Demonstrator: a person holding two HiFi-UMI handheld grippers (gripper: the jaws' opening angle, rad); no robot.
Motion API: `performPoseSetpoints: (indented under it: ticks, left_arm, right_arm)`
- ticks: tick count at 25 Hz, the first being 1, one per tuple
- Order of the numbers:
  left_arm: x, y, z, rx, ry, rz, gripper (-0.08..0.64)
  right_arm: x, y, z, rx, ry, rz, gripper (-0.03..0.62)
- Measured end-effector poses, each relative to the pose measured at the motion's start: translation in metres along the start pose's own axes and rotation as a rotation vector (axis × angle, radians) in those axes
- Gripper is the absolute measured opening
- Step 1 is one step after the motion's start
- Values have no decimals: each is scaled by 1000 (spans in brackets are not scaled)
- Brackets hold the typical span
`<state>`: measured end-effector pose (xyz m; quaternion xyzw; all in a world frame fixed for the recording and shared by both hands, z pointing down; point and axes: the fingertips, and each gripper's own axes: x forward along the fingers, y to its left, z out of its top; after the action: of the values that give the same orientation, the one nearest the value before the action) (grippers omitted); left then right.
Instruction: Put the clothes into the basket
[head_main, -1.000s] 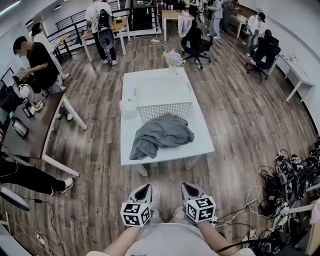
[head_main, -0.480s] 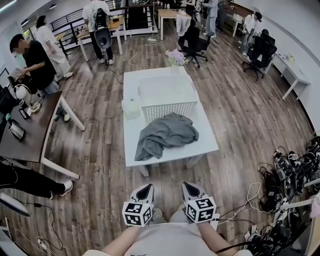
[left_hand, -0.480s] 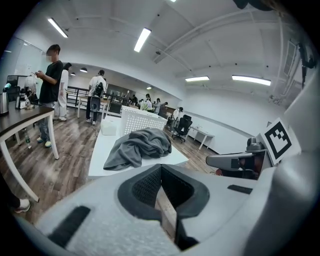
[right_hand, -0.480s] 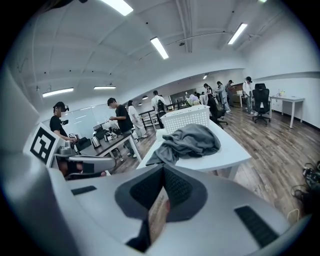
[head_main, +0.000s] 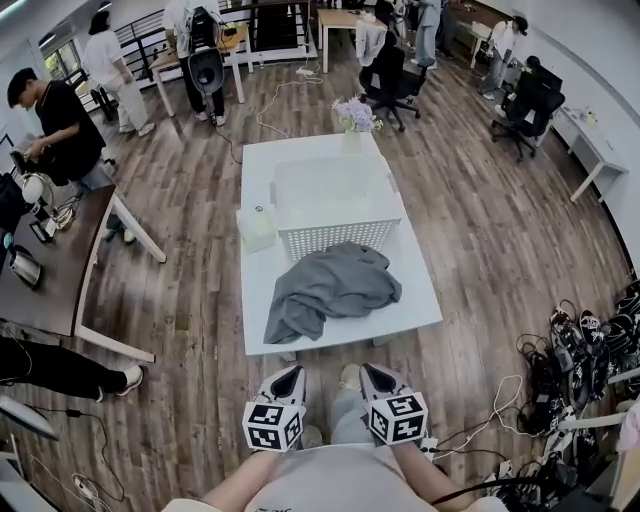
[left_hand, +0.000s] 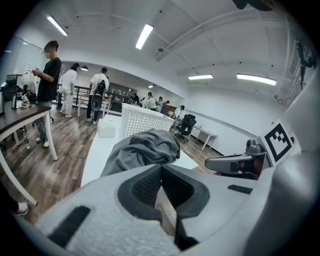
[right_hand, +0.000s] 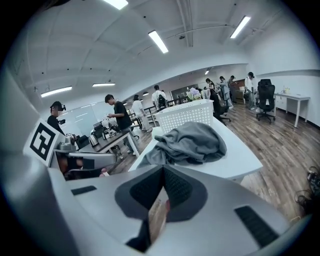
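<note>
A crumpled grey garment lies on the near half of the white table, just in front of the white perforated basket. The garment and basket also show ahead in the left gripper view, and the garment and basket in the right gripper view. My left gripper and right gripper hang side by side short of the table's near edge, both shut and empty, apart from the cloth.
A small white box sits left of the basket, and a vase of flowers stands at the far end. A dark desk is at the left, cables and shoes at the right. People and office chairs stand at the back.
Table, garment and basket have drawn nearer to both grippers, which stay shut, side by side. The people at the left have shifted a little.
</note>
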<state>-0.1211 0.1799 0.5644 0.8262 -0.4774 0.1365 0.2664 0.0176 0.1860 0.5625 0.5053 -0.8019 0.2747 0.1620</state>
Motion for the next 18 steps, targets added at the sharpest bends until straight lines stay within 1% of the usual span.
performPoseSetpoints:
  ticks: [3, 7, 10, 14, 18]
  left_arm:
    - [34, 9, 18, -10, -3, 22, 11]
    - [81, 21, 56, -30, -21, 54, 11]
    - [112, 27, 84, -34, -39, 71, 12]
    - [139, 31, 107, -49, -56, 92, 11]
    - [150, 33, 115, -57, -52, 103, 11]
  right_arm:
    - [31, -22, 28, -32, 6, 33, 12]
    - [65, -56, 78, -88, -2, 60, 12]
    - [85, -78, 108, -110, -5, 81, 12]
    - [108, -95, 132, -122, 1, 115, 12]
    - [120, -101, 147, -120, -5, 134, 12]
